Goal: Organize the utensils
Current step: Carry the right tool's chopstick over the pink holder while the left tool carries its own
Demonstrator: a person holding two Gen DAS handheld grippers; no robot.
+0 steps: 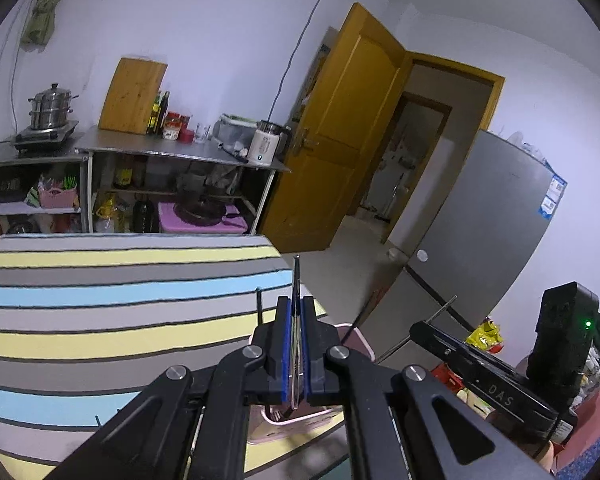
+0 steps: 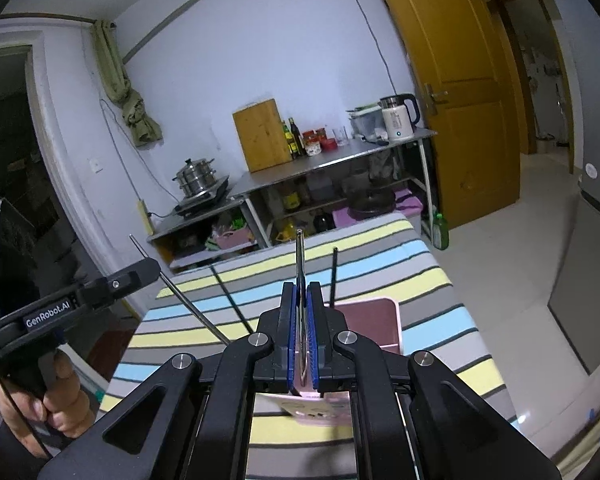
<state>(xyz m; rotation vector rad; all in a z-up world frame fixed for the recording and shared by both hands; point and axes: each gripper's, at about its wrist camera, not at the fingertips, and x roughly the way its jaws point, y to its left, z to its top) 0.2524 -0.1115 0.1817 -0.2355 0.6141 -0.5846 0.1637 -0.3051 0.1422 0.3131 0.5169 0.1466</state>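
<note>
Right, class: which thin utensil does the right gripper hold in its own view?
The edge-on metal one between its blue fingers; the silver rod is in the left gripper, the black stick stands ungripped.

Between my left pads a thin metal utensil (image 1: 296,280) stands edge-on, handle end up. My right pads pinch another (image 2: 300,256) likewise. Both hang over the pink basket (image 2: 380,312) near the striped surface's right edge.

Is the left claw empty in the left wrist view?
No, the left claw is shut on a thin metal utensil sticking up between its blue pads.
</note>
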